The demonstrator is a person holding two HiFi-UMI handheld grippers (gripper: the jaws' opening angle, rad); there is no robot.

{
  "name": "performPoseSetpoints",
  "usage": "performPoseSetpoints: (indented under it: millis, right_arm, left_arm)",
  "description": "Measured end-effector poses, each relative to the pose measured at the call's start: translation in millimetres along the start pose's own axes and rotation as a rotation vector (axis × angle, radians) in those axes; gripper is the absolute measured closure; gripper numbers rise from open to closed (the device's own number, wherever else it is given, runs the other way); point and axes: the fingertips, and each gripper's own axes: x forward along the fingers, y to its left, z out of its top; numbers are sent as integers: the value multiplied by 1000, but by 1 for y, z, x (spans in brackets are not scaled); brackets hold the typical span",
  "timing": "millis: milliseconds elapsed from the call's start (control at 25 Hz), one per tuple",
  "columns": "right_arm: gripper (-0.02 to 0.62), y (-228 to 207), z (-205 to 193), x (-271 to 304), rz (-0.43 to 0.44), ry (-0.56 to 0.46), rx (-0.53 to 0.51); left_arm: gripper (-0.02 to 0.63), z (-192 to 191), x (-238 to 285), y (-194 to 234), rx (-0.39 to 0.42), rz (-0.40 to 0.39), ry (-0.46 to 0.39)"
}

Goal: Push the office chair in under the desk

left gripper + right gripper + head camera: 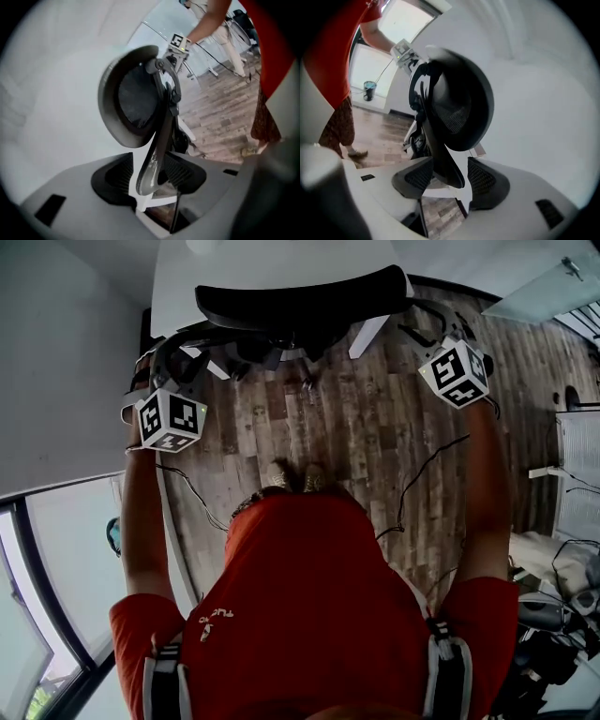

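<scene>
The black office chair [302, 298] stands with its back to me, its seat pushed under the white desk [272, 263]. My left gripper [150, 177] is open at the chair's left side. A curved grey bar of the back frame [151, 159] runs between its ribbed pads [114, 180] without being clamped. My right gripper [446, 182] is open at the chair's right side, with the dark edge of the backrest [440, 154] between its pads [487, 180] and a gap on the right. Their marker cubes show in the head view, the left cube [171, 418] and the right cube [456, 371].
Wooden floor [375, 437] lies under me, and my feet [292, 476] are just behind the chair. A white desk leg [367, 337] stands right of the chair. Cables [427, 470] trail over the floor. A glass wall [56, 559] is at the left, cluttered gear [562, 615] at the right.
</scene>
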Motion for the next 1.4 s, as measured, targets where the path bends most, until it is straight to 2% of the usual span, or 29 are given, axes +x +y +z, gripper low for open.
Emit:
performPoseSetpoints:
  millis: [120,240,360,440,600,760,880,1080,1400]
  right_arm:
    - [362,6,25,-23,-79,-126,127]
    - [364,20,55,-41,-111,-274,258]
    - [368,41,80,-54,-120,-392,375]
    - [383,57,95,-59,-109,-441,437]
    - [431,85,128,-64,-82,-531,509]
    - [514,88,162,-77,-113,-710,578]
    - [559,87,178,-89,-138,-830,659]
    - [569,96,187,-90,-134,-861,699]
    - [571,100,196,-92,-135,-877,682]
  left_arm:
    - [397,18,-22,-1,-146,42,-110]
    - [399,43,-42,-4,-301,67,-246]
    - [407,74,-57,-10,-453,75,-376]
    - [427,89,-63,-20,-547,57,-425]
    - [473,116,-68,-34,-659,19,-535]
    - [540,138,-75,-40,-726,0,-632]
    - [583,146,-79,-46,-741,-10,-659]
    - [597,146,-78,-49,-805,-12,-688]
    - [597,156,-77,-52,-807,-39,-713]
